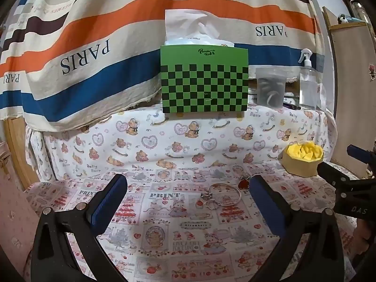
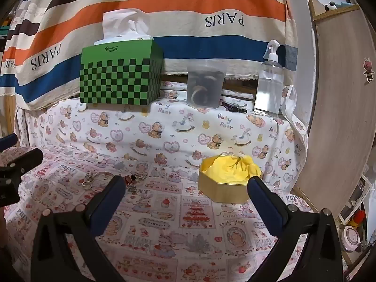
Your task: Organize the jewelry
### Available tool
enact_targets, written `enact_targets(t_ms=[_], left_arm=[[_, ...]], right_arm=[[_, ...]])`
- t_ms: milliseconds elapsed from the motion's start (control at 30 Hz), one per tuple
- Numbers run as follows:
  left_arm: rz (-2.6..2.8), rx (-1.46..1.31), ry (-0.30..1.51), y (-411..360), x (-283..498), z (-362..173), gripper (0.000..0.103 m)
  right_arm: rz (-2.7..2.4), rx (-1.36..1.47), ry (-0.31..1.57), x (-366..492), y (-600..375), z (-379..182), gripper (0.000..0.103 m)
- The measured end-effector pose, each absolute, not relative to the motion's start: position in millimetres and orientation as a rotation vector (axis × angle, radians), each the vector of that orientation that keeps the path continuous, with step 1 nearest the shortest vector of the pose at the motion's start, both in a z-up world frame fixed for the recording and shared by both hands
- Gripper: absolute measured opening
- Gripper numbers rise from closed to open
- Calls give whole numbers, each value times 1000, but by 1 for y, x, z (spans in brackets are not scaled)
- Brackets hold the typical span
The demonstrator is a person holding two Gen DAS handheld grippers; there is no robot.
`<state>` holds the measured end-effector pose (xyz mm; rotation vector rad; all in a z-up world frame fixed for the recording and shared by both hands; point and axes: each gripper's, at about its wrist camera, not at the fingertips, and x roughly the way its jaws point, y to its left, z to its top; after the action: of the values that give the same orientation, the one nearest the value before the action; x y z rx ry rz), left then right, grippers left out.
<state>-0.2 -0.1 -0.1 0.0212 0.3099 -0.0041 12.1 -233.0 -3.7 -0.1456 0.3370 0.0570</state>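
Both tongs spread wide, nothing held; jewelry lies loose on the tabletop, box waits to the right.

Left tongs [image 1: 188,202] and right tongs [image 2: 186,197] hover above the cloth [image 1: 164,230], empty. Bangle [image 1: 225,193] w/ a small ring [image 1: 211,204] touching it, red charm [image 1: 244,184] just beside: all light, hard, prob. slippery metal, lying flat. Best bet: pinch the bangle across its rim; ring & charm are tiny, need fingertip-edge grip, may skate on the cloth. Gold box [image 2: 223,183] w/ soft yellow lining sits near, open, path clear. Tissue box [image 1: 204,82], jar [image 1: 270,87], spray bottle [image 1: 307,82] stand on the ledge behind, well apart.
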Motion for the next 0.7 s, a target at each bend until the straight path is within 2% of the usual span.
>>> enact_targets(t_ms=[700], left_arm=[[15,21,330,-3,2,-1,103]], right_arm=[[54,-147,358,14,-232,-5,103]])
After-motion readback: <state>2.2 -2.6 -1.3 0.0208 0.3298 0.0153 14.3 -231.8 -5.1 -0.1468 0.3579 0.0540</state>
